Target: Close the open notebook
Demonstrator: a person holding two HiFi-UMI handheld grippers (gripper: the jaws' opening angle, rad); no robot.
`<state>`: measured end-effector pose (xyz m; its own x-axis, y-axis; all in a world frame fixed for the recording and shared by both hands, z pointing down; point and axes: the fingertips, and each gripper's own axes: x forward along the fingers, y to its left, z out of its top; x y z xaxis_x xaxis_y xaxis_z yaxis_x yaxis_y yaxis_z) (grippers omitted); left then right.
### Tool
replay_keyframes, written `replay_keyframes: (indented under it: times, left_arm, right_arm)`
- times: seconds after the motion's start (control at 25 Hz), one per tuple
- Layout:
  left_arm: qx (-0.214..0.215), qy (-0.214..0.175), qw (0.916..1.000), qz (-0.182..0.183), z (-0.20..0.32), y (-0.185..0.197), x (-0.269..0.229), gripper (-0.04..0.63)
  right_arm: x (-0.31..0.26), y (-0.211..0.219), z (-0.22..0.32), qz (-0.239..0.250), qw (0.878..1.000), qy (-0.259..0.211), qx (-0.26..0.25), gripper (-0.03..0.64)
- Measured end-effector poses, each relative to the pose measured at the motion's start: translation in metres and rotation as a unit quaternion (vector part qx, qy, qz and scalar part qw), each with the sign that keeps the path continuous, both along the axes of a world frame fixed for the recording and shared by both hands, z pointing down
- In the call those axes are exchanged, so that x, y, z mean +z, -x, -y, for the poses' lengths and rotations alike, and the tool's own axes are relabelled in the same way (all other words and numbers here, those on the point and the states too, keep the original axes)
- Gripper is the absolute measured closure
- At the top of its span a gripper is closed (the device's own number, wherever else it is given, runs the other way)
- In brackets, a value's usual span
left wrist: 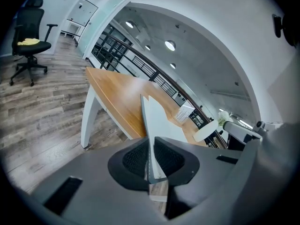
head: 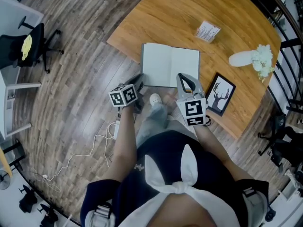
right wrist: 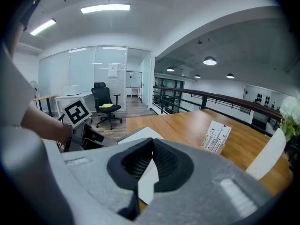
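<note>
The open notebook [head: 170, 65] lies at the middle of the head view, at the near edge of the wooden counter [head: 189, 13], white pages up; the left claw [head: 140, 79] sits at its lower left corner and the right claw [head: 185, 79] over the lower part of its right page.

In the left gripper view the left claw [left wrist: 151, 146] is narrow, its pads pinched on a thin edge of the notebook [left wrist: 157, 118], which runs edge-on from the pads towards the upper middle of the frame.

In the right gripper view the right claw [right wrist: 151, 156] has its pads together at the tips; a white sliver of page shows in the gap below them, and the notebook [right wrist: 140, 136] lies just beyond; whether it pinches paper I cannot tell.

A framed tree picture [head: 221, 94] lies at the right of the notebook; a small printed card [head: 208, 31] lies near the top; a black office chair [head: 28, 46] stands at the upper left.
</note>
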<state>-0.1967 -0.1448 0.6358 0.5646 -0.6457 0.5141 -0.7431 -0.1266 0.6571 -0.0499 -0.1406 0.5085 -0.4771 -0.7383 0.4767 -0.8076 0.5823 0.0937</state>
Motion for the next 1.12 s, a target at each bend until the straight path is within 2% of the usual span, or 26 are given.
replay_keyframes:
  times: [0.72,1.12]
  left_arm:
    - [0.030,-0.050,0.9974,0.043,-0.006,-0.024,-0.043,0.545]
    - [0.038,-0.064,0.9959,0.051,-0.009,-0.035,-0.060,0.546]
  right_arm:
    - [-0.013,-0.019,-0.019,0.006,1.000,-0.016,0.010,0.618]
    - [-0.020,-0.023,-0.029,0.009,1.000,-0.020,0.010,0.618]
